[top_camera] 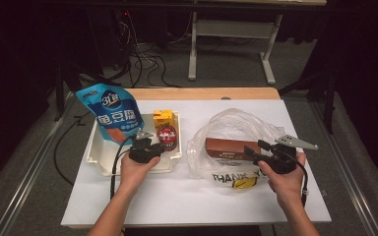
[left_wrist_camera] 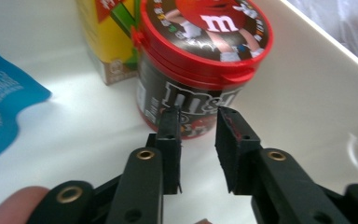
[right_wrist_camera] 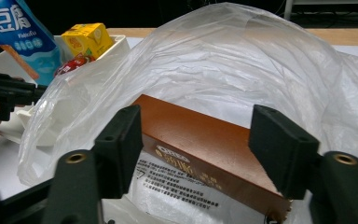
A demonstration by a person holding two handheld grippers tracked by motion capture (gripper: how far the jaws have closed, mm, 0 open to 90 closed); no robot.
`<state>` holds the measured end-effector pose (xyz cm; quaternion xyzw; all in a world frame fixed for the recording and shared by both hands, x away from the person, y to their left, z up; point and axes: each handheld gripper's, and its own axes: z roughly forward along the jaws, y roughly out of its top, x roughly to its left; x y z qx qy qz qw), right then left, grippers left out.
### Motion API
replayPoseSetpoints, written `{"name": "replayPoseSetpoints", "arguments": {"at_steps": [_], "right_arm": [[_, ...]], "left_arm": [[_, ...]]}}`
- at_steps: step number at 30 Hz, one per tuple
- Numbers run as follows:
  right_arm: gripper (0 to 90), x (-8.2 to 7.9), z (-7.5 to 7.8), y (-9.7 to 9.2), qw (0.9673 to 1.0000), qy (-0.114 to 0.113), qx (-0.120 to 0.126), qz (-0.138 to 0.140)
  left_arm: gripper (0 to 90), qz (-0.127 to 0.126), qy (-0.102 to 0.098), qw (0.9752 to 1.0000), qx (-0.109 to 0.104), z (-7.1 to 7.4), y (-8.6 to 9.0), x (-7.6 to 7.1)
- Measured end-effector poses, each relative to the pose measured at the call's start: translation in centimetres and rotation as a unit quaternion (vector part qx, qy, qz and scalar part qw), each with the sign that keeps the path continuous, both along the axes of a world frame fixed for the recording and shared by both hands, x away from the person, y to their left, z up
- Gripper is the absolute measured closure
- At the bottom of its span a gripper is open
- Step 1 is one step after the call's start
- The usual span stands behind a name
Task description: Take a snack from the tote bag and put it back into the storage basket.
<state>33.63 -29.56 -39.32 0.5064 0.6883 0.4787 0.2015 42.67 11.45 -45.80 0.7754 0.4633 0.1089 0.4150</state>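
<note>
Jaws, left: left gripper (left_wrist_camera: pixel 198 116) narrowed to a small gap, tips just short of the M&M's tub (left_wrist_camera: pixel 200 56); pads not on it, nothing held.
M&M's tub: upright in the white tray (top_camera: pixel 94 156), at 3 o'clock in the tray, red lid on; yellow juice carton (top_camera: pixel 162 118) just behind it at 12 o'clock, touching or nearly so.
Blue snack pouch: blue snack pouch (top_camera: pixel 110 112) stands at the tray's 10 o'clock, leaning over the rim.
Risk, left: gap looks narrower than the tub body, so pushing in would likely shove or tip the tub into the carton instead of gripping it; the round glossy wall could also slip from a low pinch.
Plastic bag: plastic bag (top_camera: pixel 236 123) on the bench at 3 o'clock from the tray, mouth toward the person, brown Oreo box (right_wrist_camera: pixel 205 144) lying flat inside.
Jaws, right: right gripper (right_wrist_camera: pixel 205 140) roughly half open, pads either side of the box end, no contact seen; holding nothing.
Risk, right: closing here could catch bag film with the box, dragging the bag or collapsing its mouth.
</note>
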Motion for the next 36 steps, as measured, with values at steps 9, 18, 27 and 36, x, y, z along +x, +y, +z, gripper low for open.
{"name": "replayPoseSetpoints", "arguments": {"at_steps": [9, 18, 27, 36], "right_arm": [[65.1, 1.0, 0.1, -2.0, 1.0000, -0.005, -0.006, 0.005], [90.0, 3.9, -1.9, -3.6, 0.9971, 0.032, -0.063, -0.026], [90.0, 7.1, -3.5, -3.8, 0.9933, 0.048, -0.100, -0.034], [90.0, 7.6, -4.7, -3.6, 0.9914, 0.072, -0.109, -0.015]], "left_arm": [[57.5, -0.008, -0.016, 0.9998, -0.006, 0.5, 1.0, -1.3], [60.6, -0.006, -0.055, 0.9972, -0.051, 1.7, 2.4, -4.0], [54.1, -0.023, -0.076, 0.9945, -0.069, 2.2, 2.6, -5.3], [52.9, -0.015, -0.074, 0.9940, -0.079, 2.2, 3.4, -5.2]]}}
